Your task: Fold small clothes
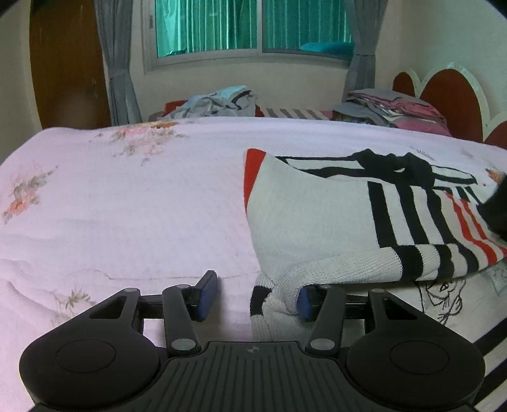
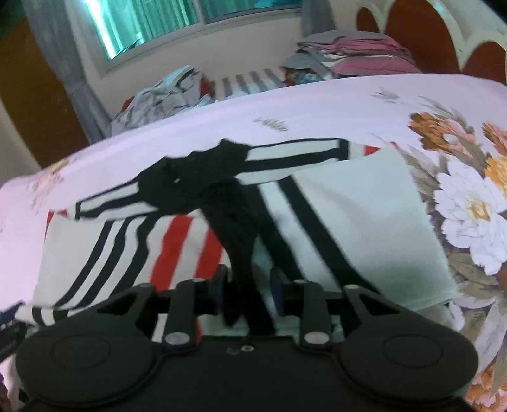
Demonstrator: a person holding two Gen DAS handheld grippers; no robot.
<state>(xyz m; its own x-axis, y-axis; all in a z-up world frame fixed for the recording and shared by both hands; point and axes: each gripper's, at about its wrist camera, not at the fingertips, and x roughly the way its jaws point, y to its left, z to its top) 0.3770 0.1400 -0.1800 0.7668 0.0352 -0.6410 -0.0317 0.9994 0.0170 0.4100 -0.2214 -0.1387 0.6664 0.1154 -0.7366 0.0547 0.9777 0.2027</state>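
Nearest the left wrist lens, the left gripper (image 1: 253, 299) rests low on the pink floral bedspread (image 1: 126, 206), tilted downward, its jaws standing apart. One blue pad lies on bare sheet; the other is tucked beneath the white knitted hem of the striped sweater (image 1: 317, 222), whose cuffed corner with a black band lies in the gap between the fingers. Neither pad presses the fabric, so the tool is released, apparently placed to scoop under the hem before pinching it.

Seen from the right wrist, the right gripper (image 2: 250, 293) hovers over the same striped sweater (image 2: 348, 222), angled down at it. Its jaws are partly apart, and a dark strip of the garment's black trim hangs into the gap. Motion blur hides whether the pads touch that strip; a grasp cannot be confirmed.

Mid-field, the sweater lies spread on the bed, white with black and red stripes, one side already doubled over the body. This suggests the fold is under way, with the lower hem presumably the next edge to be carried upward.

Farther back, a loose heap of unfolded clothes (image 1: 218, 101) sits at the far edge, and a stack of folded garments (image 1: 389, 107) lies beside the red headboard (image 1: 450, 92). Behind these stand the window (image 1: 253, 28) and grey curtains (image 1: 117, 63).
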